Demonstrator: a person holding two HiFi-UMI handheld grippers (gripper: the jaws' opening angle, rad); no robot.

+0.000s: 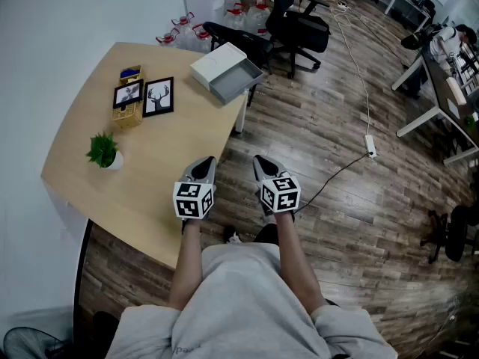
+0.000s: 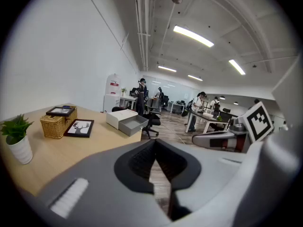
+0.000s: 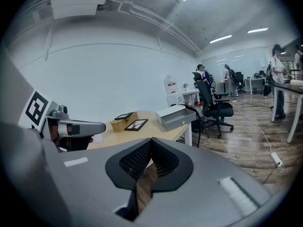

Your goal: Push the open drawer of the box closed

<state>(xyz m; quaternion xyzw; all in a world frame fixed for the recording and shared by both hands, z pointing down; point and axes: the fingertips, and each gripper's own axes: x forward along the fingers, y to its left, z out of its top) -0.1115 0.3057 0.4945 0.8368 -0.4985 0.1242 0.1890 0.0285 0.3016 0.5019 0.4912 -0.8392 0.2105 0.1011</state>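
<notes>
- Head view: a light wooden table (image 1: 168, 144) bears a white box (image 1: 216, 60) at its far corner; the box's grey drawer (image 1: 236, 81) stands pulled out toward the table's edge, its inside open to view
- The left gripper (image 1: 207, 162) hangs over the near part of the table; the right gripper (image 1: 259, 160) hangs just beside it over the wooden floor (image 1: 337, 223); both are well apart from the box and point toward it
- Left gripper view: the jaws meet at their tips with nothing between them; the box and drawer show far off beyond them
- Right gripper view: the jaws are likewise closed tip to tip and hold nothing
- On the table's left part stand a small potted plant (image 1: 103, 152), a wicker basket (image 1: 127, 115) with a small framed picture (image 1: 128, 93) on top, and a deer picture (image 1: 158, 96) just beside the basket
- A black office chair (image 1: 299, 27) stands on the floor beyond the box
</notes>
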